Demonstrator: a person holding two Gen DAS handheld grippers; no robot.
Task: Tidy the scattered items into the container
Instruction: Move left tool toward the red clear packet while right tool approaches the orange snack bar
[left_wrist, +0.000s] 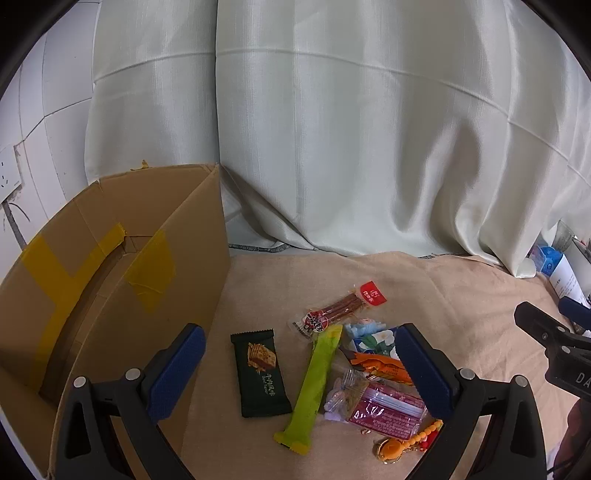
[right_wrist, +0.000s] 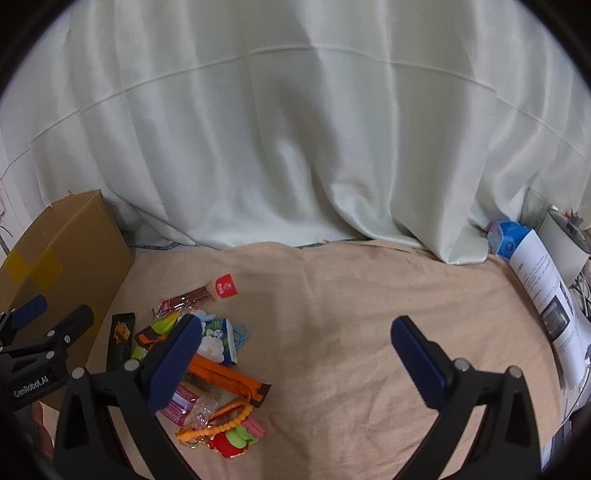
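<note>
Pale curtain (right_wrist: 280, 140) hanging behind, folds pooling onto a beige blanket (right_wrist: 351, 302) spread as the surface. Scattered snacks heaped left of centre: dark green wafer bar (left_wrist: 260, 373) lying flat and apart from the rest, lime-green stick pack (left_wrist: 312, 387) slanting beside it, sausage stick pack (left_wrist: 338, 308) with a red tab farthest back, orange pack (right_wrist: 227, 378), pink-red sachet (left_wrist: 386, 410), small tissue pack (right_wrist: 221, 341), beaded keychain (right_wrist: 221, 428) nearest the camera. Cardboard box (left_wrist: 110, 266) at far left, open, flaps upright with yellow tape, just beside the wafer bar. Left claw (left_wrist: 301, 369) spread wide over the heap, holding nothing. Right claw (right_wrist: 295, 360) likewise spread wide and unloaded, above bare blanket right of the heap. Plenty of clear blanket centre and right. Printed leaflet (right_wrist: 543, 288) and blue box (right_wrist: 508, 236) crowding the right edge.
</note>
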